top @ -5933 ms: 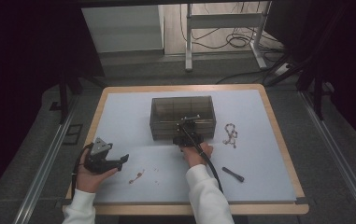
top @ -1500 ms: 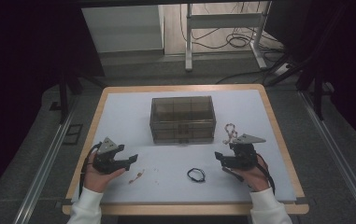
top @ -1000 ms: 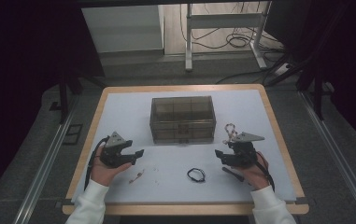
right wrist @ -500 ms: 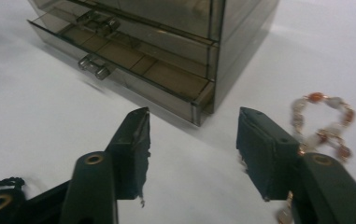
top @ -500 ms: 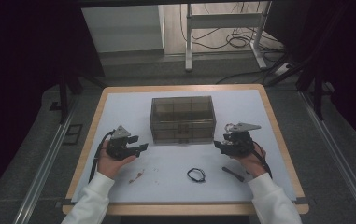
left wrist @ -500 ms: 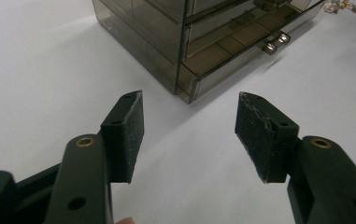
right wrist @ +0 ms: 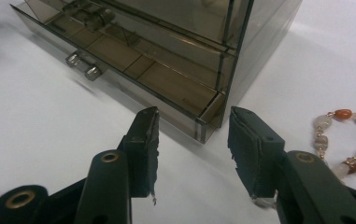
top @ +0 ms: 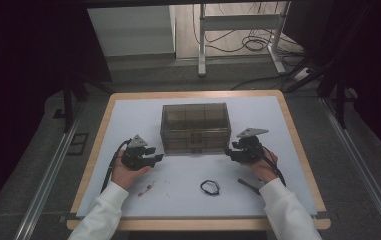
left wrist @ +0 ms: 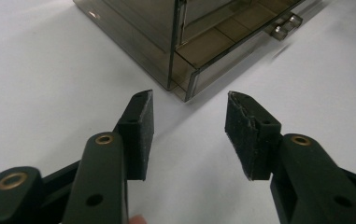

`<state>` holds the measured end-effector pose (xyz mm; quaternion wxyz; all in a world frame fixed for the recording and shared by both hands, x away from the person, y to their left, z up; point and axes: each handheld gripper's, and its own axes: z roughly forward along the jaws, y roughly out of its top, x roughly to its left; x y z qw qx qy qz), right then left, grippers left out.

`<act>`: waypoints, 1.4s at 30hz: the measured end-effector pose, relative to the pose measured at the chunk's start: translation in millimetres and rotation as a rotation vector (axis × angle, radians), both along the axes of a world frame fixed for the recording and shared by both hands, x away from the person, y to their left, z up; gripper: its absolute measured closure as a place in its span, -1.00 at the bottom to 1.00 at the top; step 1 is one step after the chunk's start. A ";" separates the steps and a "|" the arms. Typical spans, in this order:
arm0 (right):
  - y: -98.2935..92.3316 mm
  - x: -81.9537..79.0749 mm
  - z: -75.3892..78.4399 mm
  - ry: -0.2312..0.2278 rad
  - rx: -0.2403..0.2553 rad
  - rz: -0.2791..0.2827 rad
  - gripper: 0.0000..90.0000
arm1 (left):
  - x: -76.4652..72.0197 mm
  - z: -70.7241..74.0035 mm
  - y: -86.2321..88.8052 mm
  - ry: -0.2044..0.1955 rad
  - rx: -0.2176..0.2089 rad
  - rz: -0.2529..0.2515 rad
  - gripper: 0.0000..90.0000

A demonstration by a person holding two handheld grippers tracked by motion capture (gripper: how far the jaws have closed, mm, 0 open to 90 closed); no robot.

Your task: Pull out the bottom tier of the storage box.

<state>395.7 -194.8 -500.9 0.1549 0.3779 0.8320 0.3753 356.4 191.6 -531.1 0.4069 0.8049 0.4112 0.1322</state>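
Hands come in from the bottom of the high view, each in a white sleeve, and flank a smoky see-through drawer box [top: 195,127] that stands in the middle of the white table [top: 128,110]. The left gripper [top: 154,159] sits just off the box's lower left corner and the right gripper [top: 231,153] just off its lower right corner, both aimed inward at it. Nearer the person, a small black ring [top: 209,187] lies on the table between the hands, a dark stick [top: 248,185] rests by the right wrist, and a tiny trinket [top: 148,188] lies by the left. From the left gripper view, the jaws stand half spread with nothing between them, having just been closing; the box's bottom corner [left wrist: 181,88] sits right ahead in the gap, not touched, with its drawer handle [left wrist: 285,25] farther off. From the right gripper view, those jaws are likewise half spread, empty and just been closing, lined up on the box's other bottom corner [right wrist: 208,121], where the lowest drawer [right wrist: 133,65] stands slightly out. A beaded bracelet [right wrist: 341,140] lies on the table beside the right-hand jaw.
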 end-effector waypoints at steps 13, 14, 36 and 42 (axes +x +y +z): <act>3.1 3.1 -5.4 0.009 -0.015 0.011 0.33 | 7.4 3.3 -15.6 -0.009 0.042 -0.042 0.39; 3.1 3.1 -5.4 0.009 -0.015 0.011 0.33 | 7.4 3.3 -15.6 -0.009 0.042 -0.042 0.39; 8.1 7.7 -15.5 0.018 -0.069 0.022 0.64 | 14.9 -4.6 -18.7 0.027 0.040 -0.032 0.76; 8.7 5.9 -15.1 0.016 -0.078 0.020 0.66 | 13.8 -4.5 -19.6 0.032 0.047 -0.033 0.78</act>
